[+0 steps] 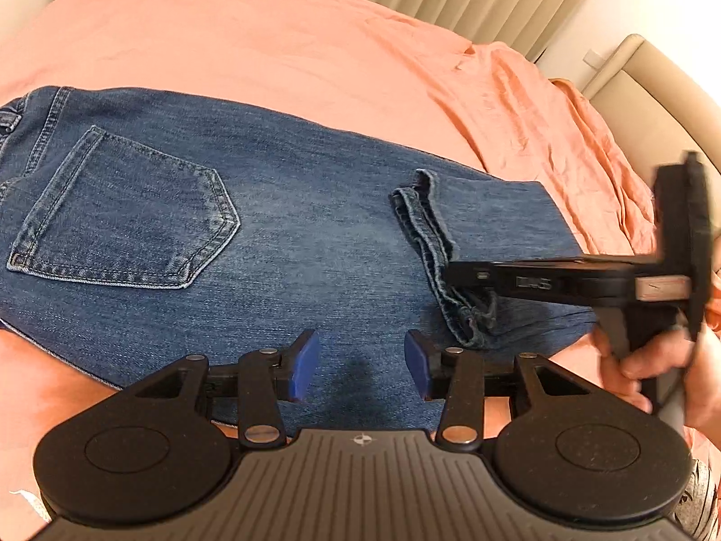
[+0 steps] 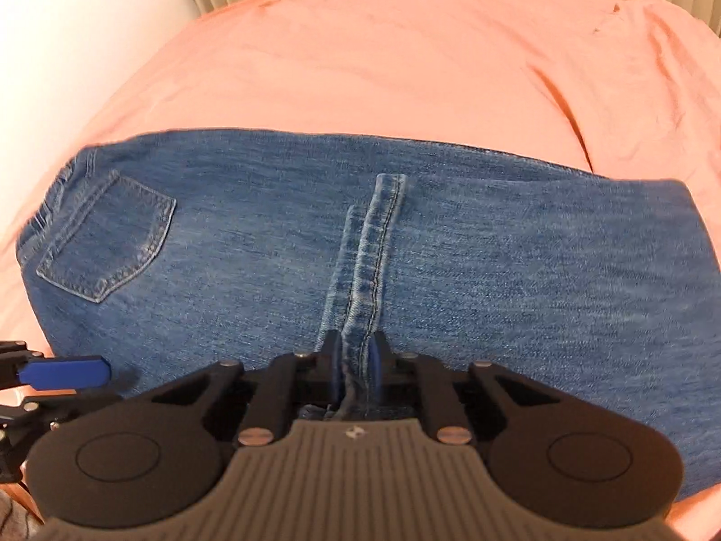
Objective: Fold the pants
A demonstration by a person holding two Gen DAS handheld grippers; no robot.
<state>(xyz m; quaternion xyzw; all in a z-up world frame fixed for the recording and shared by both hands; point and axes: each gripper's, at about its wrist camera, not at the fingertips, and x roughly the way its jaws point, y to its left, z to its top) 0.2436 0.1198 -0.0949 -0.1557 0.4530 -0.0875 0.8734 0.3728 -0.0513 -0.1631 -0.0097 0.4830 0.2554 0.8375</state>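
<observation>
Blue jeans [image 1: 293, 207] flat on the orange bed [image 1: 270, 36]. Right hand-held gripper [image 2: 356, 360] pinching the leg hem [image 2: 374, 261]; left hand-held gripper [image 1: 362, 365] wide, hovering nearby. Best dragged low, edges aligned.

We see the jeans [image 1: 288, 225] as faded blue denim, a coarse weave with raised stitched seams. Our bedsheet [image 1: 270, 36] is soft, wrinkled salmon cloth. Our left gripper [image 1: 362, 367] is matt black plastic with shiny metal rivets and smooth blue finger pads [image 1: 304, 365].
</observation>
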